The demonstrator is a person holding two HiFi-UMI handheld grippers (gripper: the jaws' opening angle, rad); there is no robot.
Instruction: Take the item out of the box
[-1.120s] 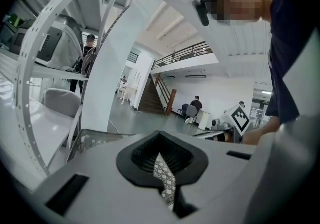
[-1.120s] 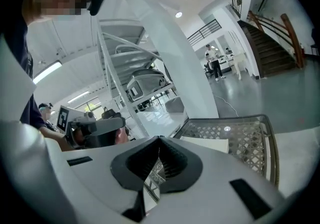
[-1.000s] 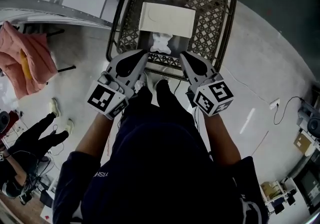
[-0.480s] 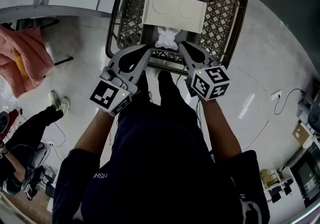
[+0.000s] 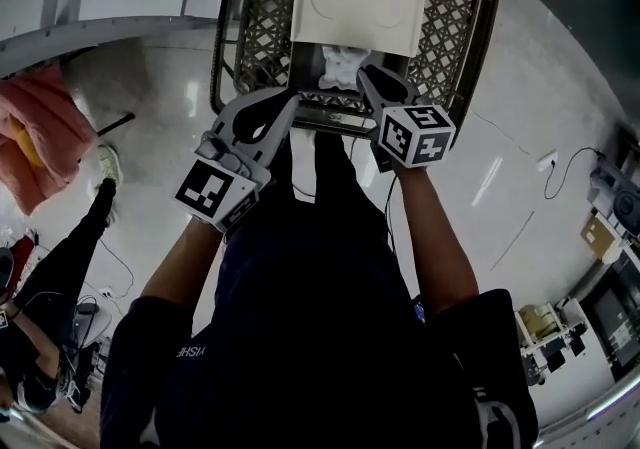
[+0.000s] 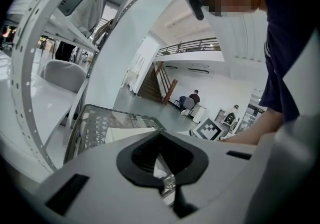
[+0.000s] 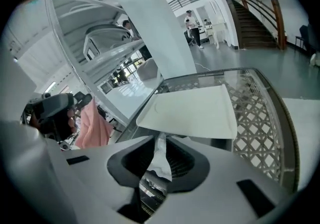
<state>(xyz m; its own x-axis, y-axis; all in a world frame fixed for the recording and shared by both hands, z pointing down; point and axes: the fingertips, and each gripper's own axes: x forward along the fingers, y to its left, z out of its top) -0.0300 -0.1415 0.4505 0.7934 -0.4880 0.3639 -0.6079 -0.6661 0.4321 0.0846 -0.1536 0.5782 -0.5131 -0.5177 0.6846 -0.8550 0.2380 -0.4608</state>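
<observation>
white and crumpled, the item [image 5: 340, 65] sits in the open grey box [image 5: 303, 65], which is inside the wire basket [image 5: 455, 47] against its near edge. it lies just under the near edge of the box's white lid [image 5: 355, 12], and the lid stands open toward the basket's far edge. the basket stands on the pale floor [image 5: 150, 87].

in the head view the item is only a bunched lump, and its long axis cannot be told there. the right gripper view shows more. the part of the item in the jaws is a narrow strip standing upright along the gap, with its long axis up and down. its top end points to the lid's edge and its lower end hangs over the mesh.

the right hand-held gripper [image 5: 368, 77] reaches over the basket's near rim into the box. its jaws are opening and stand a little way apart. the white strip is between them, and the pads do not clearly press on it.

the left hand-held gripper [image 5: 288, 105] lies at the basket's near edge, just left of the box. its jaws are drawn together to a thin slit with nothing between them.

the left gripper view shows the basket's rim and the lid as a thin pale slab, but not the item. the right gripper view takes in a pink cloth [image 7: 92, 123] off to the left, and the head view has the same cloth at its own left edge.
</observation>
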